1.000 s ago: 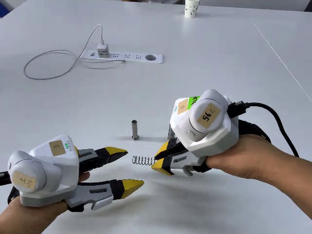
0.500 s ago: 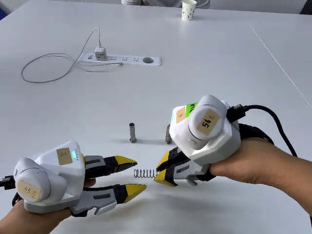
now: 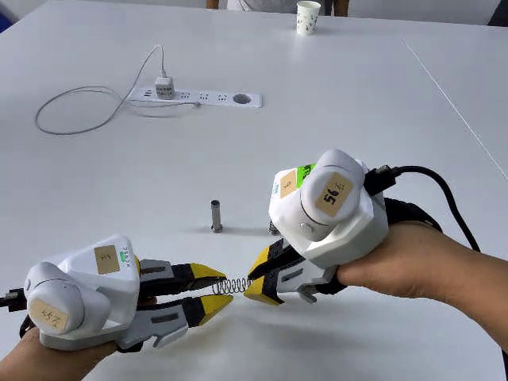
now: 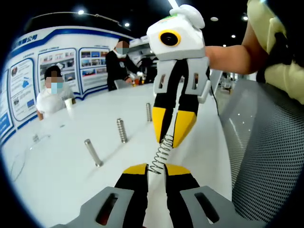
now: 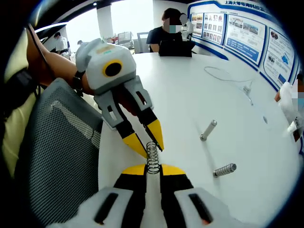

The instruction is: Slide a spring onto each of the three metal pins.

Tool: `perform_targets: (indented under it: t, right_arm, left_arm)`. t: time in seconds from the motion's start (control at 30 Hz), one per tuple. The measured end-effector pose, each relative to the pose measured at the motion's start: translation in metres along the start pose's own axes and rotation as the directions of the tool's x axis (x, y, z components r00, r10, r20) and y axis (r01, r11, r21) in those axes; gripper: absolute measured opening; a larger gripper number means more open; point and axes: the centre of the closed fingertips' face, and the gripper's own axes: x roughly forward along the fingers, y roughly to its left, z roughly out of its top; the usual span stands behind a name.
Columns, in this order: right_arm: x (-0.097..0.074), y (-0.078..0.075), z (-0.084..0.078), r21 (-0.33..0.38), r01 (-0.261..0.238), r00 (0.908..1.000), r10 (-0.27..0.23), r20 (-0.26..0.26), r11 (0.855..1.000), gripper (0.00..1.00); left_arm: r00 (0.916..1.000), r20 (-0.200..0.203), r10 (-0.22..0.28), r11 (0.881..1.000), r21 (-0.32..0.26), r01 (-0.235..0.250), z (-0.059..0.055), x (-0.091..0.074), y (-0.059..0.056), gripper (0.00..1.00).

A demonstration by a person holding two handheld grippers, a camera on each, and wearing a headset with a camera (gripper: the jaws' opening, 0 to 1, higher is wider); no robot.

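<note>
A small steel spring (image 3: pixel 232 284) hangs level between my two grippers, just above the white table (image 3: pixel 357 103). My right gripper (image 3: pixel 255 282) is shut on its right end. My left gripper (image 3: pixel 222 287) has its yellow tips pinched around the left end. The spring (image 4: pixel 161 151) runs from the left gripper (image 4: pixel 156 168) up to the right gripper (image 4: pixel 170 141). From the other side, the spring (image 5: pixel 152 159) joins the right gripper (image 5: pixel 147 170) and the left gripper (image 5: pixel 149 144). A bare metal pin (image 3: pixel 216 215) stands upright behind them. A pin wearing a spring (image 4: pixel 122 130) stands beside it, and a third pin (image 4: pixel 148 112) stands farther off.
A white power strip (image 3: pixel 198 96) with a charger and a looped white cable (image 3: pixel 75 107) lies at the back left. A paper cup (image 3: pixel 308 16) stands at the far edge. A black cable (image 3: pixel 432 181) trails from the right gripper. People sit across the table.
My left gripper has moved right to the spring's free end and its jaws have narrowed from wide open to pinching it. The right gripper keeps holding the spring.
</note>
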Motion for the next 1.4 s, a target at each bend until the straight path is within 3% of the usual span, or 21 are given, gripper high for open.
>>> perform_targets:
  t: [0.73,1.4]
  right_arm:
    - [-0.005,-0.001,0.03,-0.004,0.005,0.9955,-0.005,0.095,1.0,0.12]
    - [-0.005,-0.001,0.044,-0.021,0.025,0.9897,-0.022,0.142,0.999,0.12]
  left_arm:
    - [1.0,0.005,-0.004,1.0,-0.017,0.004,0.0,0.002,-0.002,0.12]
    - [0.9995,0.027,-0.017,0.999,-0.027,0.017,0.008,0.005,-0.006,0.11]
